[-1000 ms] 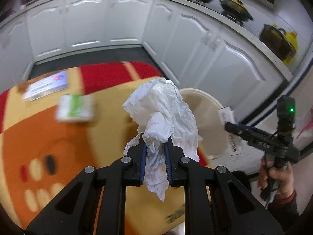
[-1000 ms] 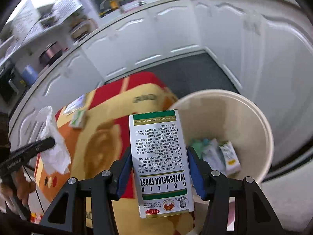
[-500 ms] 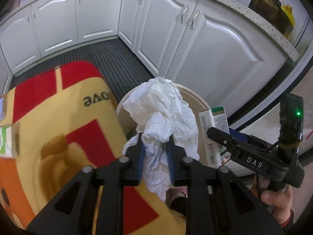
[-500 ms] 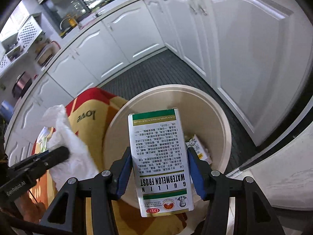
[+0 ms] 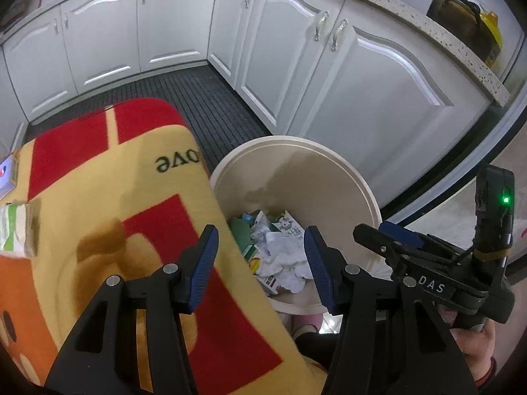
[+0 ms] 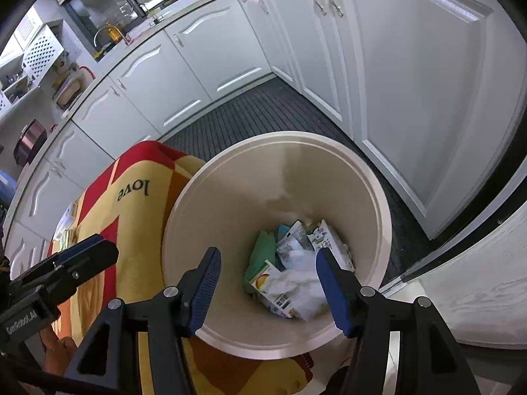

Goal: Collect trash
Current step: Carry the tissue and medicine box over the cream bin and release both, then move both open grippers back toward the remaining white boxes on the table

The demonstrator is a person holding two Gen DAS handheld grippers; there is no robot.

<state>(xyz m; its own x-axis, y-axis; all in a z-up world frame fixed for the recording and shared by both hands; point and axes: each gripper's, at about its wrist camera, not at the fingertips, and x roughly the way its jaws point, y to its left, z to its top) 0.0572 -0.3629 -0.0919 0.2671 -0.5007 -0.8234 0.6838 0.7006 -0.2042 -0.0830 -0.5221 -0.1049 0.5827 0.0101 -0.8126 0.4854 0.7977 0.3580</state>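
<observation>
A beige round bin (image 5: 296, 140) stands beside the table. My left gripper (image 5: 262, 247) hovers over its near rim, jaws opening with nothing between them. Inside lies the crumpled white tissue (image 5: 283, 263) among small cartons and green wrappers. From the right wrist view, my right gripper (image 6: 268, 263) hangs above the bin (image 6: 273, 135), jaws also opening and empty. Below it are the tissue (image 6: 303, 283) and a printed carton (image 6: 327, 242). Each gripper shows in the other's view: the right gripper (image 5: 395, 240) at the right edge, the left gripper (image 6: 82, 253) at the left.
A red, yellow and orange cloth (image 5: 131, 197) covers the table left of the bin. A green and white box (image 5: 14, 227) and a flat packet (image 5: 6, 181) lie on its far left. White kitchen cabinets (image 5: 362, 82) and dark ribbed flooring (image 5: 197, 98) surround the bin.
Both hands moved from over the table to above the bin. The left jaws opened and the tissue dropped in. The right jaws let go of the silver box, which is no longer between them.
</observation>
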